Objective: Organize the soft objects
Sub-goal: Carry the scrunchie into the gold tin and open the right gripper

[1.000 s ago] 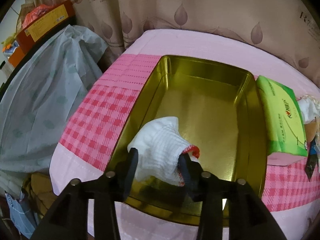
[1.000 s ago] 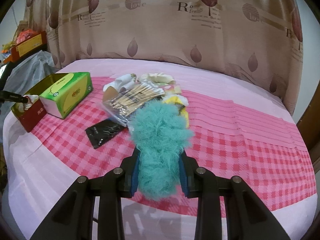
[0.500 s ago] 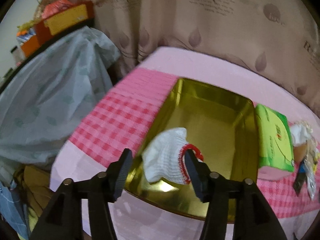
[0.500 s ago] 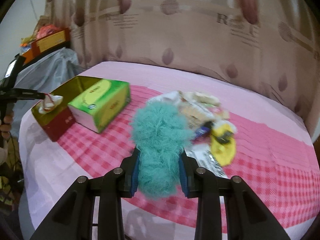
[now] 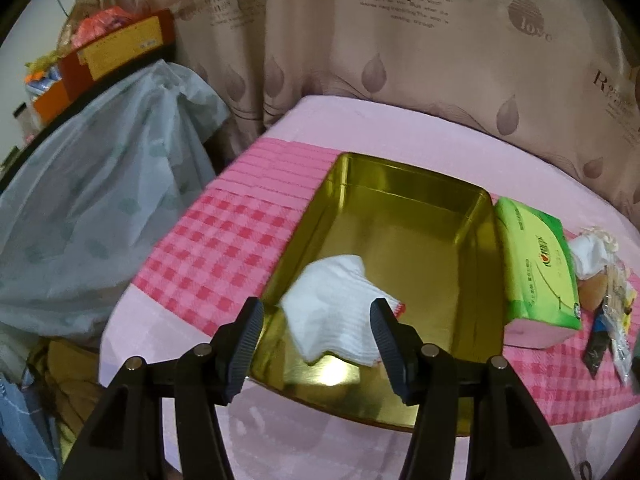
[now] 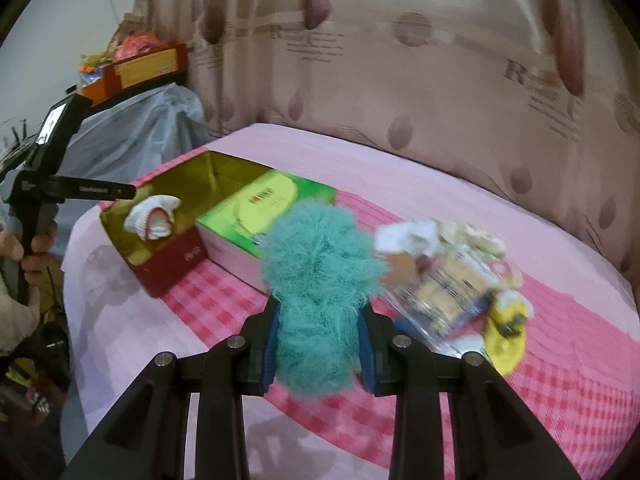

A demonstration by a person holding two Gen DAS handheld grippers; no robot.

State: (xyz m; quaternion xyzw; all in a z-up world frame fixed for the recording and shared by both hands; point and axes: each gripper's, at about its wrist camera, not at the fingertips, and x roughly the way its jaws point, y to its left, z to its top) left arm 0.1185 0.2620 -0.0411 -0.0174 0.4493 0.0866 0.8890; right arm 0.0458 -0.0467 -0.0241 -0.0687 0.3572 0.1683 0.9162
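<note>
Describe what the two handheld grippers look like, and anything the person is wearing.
Both grippers are matte black with silver bolts on angular frames. The left gripper has ribbed black pads on its fingers; the right gripper has blue pads. From the right wrist view, the left one shows small white lettering. A light knitted sleeve shows.

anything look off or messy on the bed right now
The white glove isn't flat in the gold tin: it lies crumpled at the near end, draped up against the wall. Right of the green tissue pack, a jumbled pile of small items sits unsorted. The right tool grips a teal fluffy thing.
</note>
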